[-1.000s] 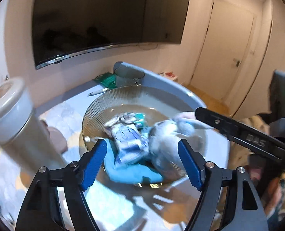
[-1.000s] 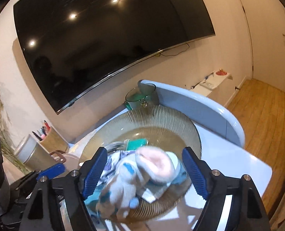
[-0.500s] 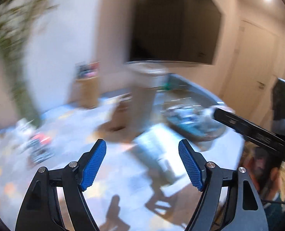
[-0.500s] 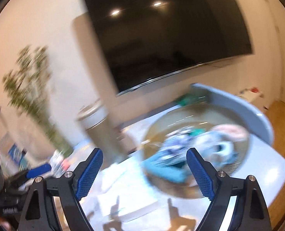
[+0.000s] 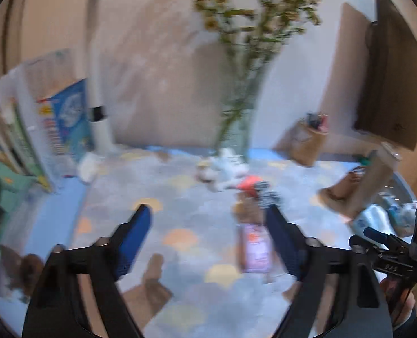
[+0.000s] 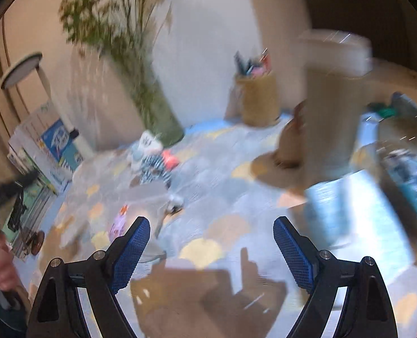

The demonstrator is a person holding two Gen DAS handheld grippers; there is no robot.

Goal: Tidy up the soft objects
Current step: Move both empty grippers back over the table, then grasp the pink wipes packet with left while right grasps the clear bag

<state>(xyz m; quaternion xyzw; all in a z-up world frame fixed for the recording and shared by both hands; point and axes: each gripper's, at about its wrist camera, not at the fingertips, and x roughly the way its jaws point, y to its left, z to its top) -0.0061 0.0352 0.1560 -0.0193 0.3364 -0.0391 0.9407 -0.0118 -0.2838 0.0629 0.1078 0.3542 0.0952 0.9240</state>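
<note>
Beyond both grippers' spread fingers, soft toys lie well apart.

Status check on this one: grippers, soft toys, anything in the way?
Left gripper opening, empty; right gripper open, empty. Loose soft toys on the mat by the vase, untouched. Tall canister stands between them and the bowl.

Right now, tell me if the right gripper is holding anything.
Empty: right gripper stands open, only patterned tablecloth showing between its blue pads.
</note>
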